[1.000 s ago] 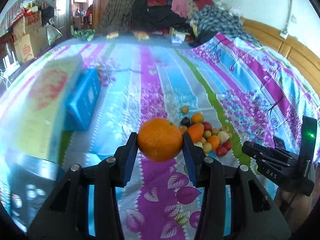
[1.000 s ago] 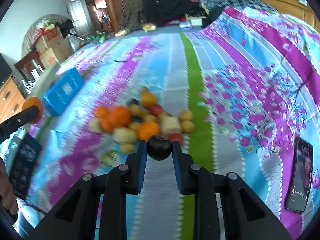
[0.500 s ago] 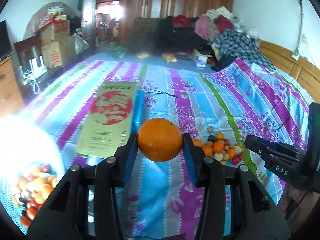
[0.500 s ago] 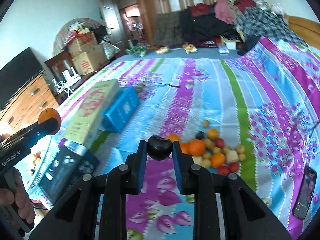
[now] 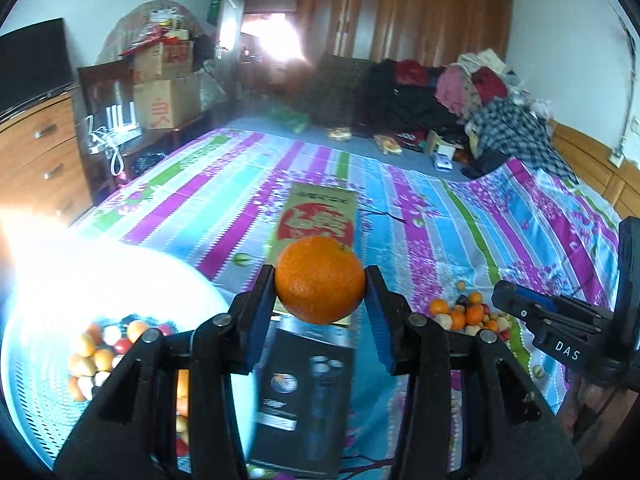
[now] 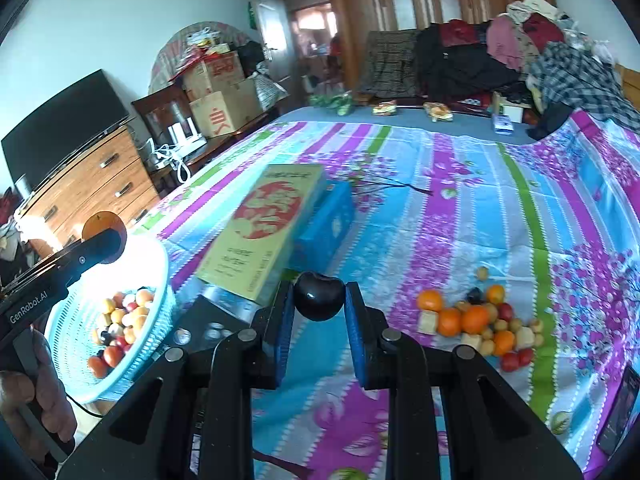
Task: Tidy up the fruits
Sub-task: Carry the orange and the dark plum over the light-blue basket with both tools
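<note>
Bedroom: bed under striped floral purple-blue-green sheet (image 6: 460, 208), clothes heaped at far end, wooden wardrobe behind. Yellow flat carton with red emblem (image 6: 268, 220) lies mid-bed; blue box touching its right side, loose fruit pile (image 6: 480, 324) well right of carton, pale blue mesh basket (image 6: 156, 344) of fruit left of it. Left gripper (image 5: 320, 280) clamps round orange (image 5: 320, 278); right gripper (image 6: 319, 298) clamps dark glossy plum-like fruit (image 6: 319, 296), both raised, tilted downward.

Left claw (image 5: 320, 294) and right claw (image 6: 319, 312) both angle downward, each clamped on something round.
</note>
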`<state>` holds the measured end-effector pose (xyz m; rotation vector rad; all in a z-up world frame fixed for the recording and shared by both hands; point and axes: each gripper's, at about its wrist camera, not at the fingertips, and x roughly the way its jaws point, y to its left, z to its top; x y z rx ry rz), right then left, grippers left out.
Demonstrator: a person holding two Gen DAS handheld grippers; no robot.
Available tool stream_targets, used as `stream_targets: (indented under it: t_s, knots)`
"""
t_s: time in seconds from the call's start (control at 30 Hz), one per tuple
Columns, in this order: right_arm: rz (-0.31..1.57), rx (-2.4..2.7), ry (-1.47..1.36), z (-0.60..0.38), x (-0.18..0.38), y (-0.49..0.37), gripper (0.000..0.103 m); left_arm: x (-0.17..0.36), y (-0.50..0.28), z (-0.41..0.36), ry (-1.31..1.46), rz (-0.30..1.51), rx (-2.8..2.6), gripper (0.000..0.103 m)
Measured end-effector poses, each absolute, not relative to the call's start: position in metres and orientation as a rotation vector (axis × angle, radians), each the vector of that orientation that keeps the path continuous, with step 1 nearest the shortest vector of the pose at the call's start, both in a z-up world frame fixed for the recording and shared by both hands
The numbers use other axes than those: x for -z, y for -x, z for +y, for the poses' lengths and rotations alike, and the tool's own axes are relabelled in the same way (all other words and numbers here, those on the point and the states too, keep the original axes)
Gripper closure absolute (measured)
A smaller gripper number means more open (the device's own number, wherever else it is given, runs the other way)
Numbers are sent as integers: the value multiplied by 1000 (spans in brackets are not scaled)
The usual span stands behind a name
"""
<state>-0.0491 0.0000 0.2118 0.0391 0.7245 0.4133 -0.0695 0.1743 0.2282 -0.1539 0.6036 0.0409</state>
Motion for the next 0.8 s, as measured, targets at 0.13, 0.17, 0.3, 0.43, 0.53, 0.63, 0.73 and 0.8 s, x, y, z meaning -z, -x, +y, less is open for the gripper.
stream_targets:
  t_s: [0.13,0.17,0.3,0.43,0.53,0.63,0.73,0.8]
  knots:
    - [722,-450,-16,28,-219,51,75,-233,76,197,178,588,-78,58]
    - [722,-460,-11,36,-220,50,75,-234,78,204,185,586,-89,58]
    - [726,-505,0,65,-225,49,75,-237,85,227,202,575,-125,58]
    - [734,-558,20,97,-230,48,75,-237,95,255,215,580,-178,58]
    - [742,-607,42,124,-233,48,75,-236,101,279,236,586,-225,58]
    - [762,-660,75,158,-233,47,75,-232,107,298,254,602,-262,58]
    - [785,-704,96,187,-230,48,75,-225,109,315,260,635,-292,58]
    - [808,-740,102,206,-226,49,75,-220,109,320,258,659,-301,58]
